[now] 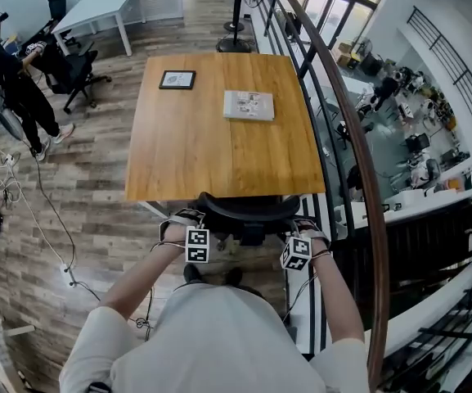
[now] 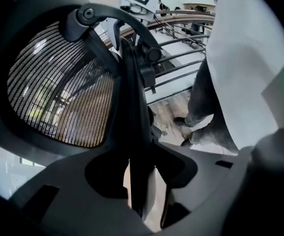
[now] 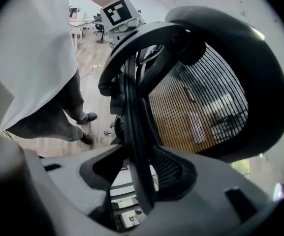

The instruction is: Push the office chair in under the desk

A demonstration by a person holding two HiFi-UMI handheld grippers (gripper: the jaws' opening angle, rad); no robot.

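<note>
Chair (image 1: 250,229) upright, front toward desk (image 1: 211,137) (backrest (image 1: 248,205) on near side)

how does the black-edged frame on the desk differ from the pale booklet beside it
The frame is smaller and dark-rimmed; the booklet is larger and pale grey all over. The frame lies near the far left corner of the desk, while the booklet sits further right and closer to the middle. Both lie flat on the wood, apart from each other.

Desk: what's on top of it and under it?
On the desk lie a dark frame and a pale booklet. At its near edge stands the chair; the top hides the seat and whatever else is underneath.
</note>
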